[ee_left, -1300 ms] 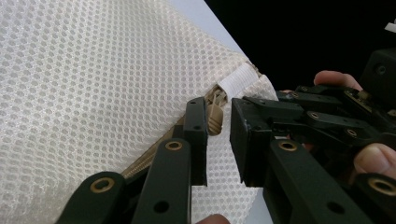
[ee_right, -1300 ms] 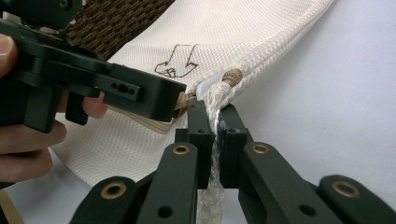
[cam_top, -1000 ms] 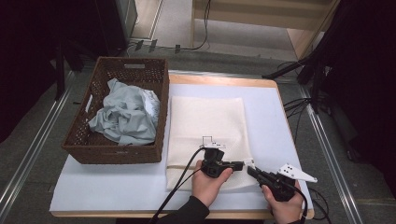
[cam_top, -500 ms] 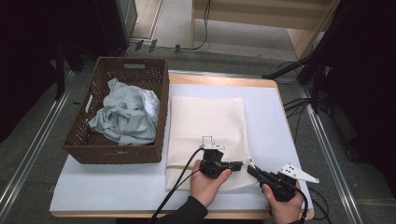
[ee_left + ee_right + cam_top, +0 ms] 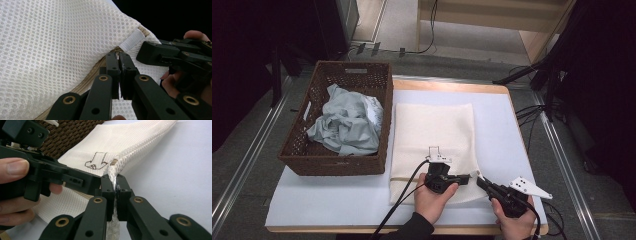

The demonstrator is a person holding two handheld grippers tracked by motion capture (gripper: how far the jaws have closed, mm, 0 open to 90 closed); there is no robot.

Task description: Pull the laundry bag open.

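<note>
Both claws are clamped: the right gripper (image 5: pixel 114 185) is pinched onto the near right corner of the mesh bag (image 5: pixel 432 137), with a fold of white netting squeezed between its jaws, and the left gripper (image 5: pixel 118 58) is closed at the tan zipper (image 5: pixel 98 73) just beside the white tab (image 5: pixel 132 40) (what exactly is nipped there, the pull or only the tape, cannot be told). Compared with a second ago, little is altered in the high view: the left gripper (image 5: pixel 462 178) has been shifted slightly toward the right gripper (image 5: pixel 481 179), so that the two tips are now almost touching at the bag's corner, and the bag itself has not been moved. This is judged to mean that the corner is anchored and the zipper is about to be drawn, with the opening not yet begun.

The bag is laid flat on the white mat (image 5: pixel 512 130), just beside the wicker basket (image 5: pixel 337 165), in which a crumpled grey cloth (image 5: pixel 344 125) is heaped. Its long axis is run from the person's edge away toward the far side of the table, and the zippered end is pointed at the person, the zipper being set across the short near edge
</note>
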